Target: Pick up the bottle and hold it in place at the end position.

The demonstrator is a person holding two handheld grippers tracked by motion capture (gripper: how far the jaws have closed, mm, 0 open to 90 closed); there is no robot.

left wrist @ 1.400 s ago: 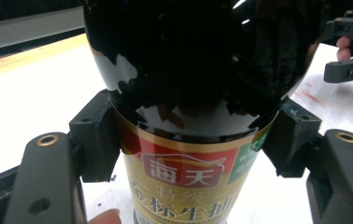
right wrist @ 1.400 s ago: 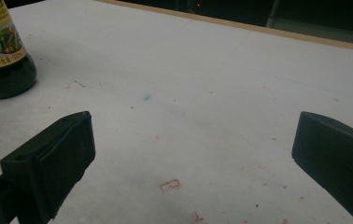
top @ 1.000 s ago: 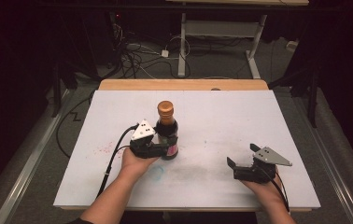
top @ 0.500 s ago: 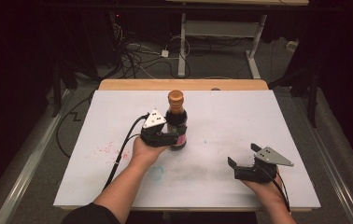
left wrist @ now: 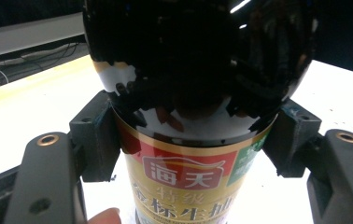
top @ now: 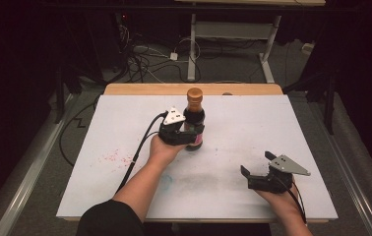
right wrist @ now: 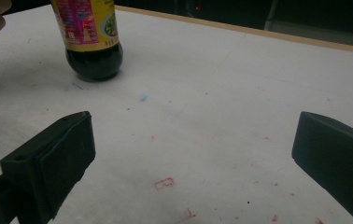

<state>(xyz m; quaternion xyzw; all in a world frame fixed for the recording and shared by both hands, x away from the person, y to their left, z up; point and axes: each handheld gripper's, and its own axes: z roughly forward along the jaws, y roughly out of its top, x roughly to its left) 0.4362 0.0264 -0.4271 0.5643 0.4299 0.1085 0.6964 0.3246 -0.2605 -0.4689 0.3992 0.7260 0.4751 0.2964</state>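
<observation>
1. While the left tongs [top: 186,135] clamp the dark sauce bottle [top: 194,118] at its label, it stands upright mid-surface [top: 272,128].
2. Right tongs [top: 259,173]: spread wide, holding nothing, well apart near the front edge.
3. Step, judged: moving the bottle; next calls for a steady, upright carry.

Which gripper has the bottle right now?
The left gripper: its jaws are clamped on the dark sauce bottle at the label. The right gripper sits apart near the table's front edge, jaws open and empty.

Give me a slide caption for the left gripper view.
Left hand-held gripper clamped on a dark sauce bottle at the top of its label, over the white table.
</observation>
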